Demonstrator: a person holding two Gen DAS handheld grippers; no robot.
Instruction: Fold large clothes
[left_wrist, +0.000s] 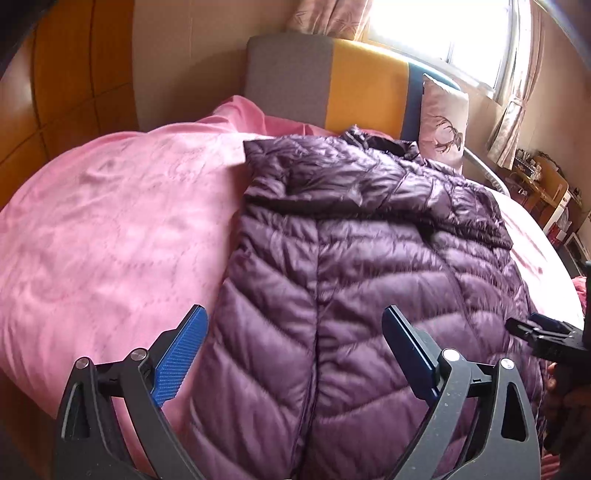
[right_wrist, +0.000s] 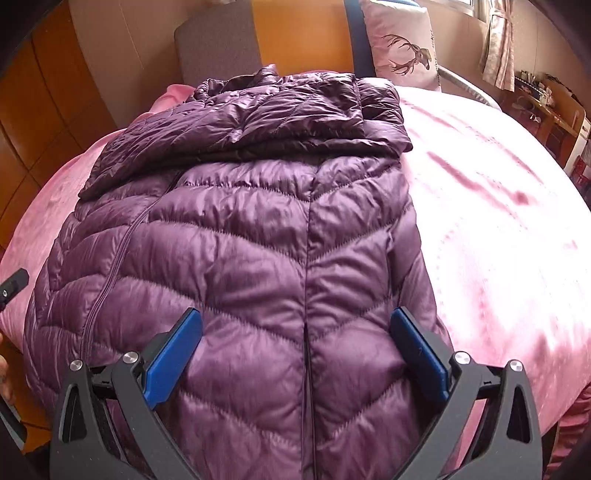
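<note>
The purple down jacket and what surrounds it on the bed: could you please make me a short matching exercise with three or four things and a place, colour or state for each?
Things:
1. purple down jacket
2. pink bedspread
3. deer-print pillow
4. left gripper

Descriptions:
A. propped against the headboard
B. open, holding nothing
C. sleeves folded across the chest
D. spread under the jacket

Pairs: 1-C, 2-D, 3-A, 4-B

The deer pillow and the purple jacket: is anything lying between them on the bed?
Nothing but bare pink bedspread. In the right wrist view, the pillow stands at the headboard, apart from the jacket.
</note>
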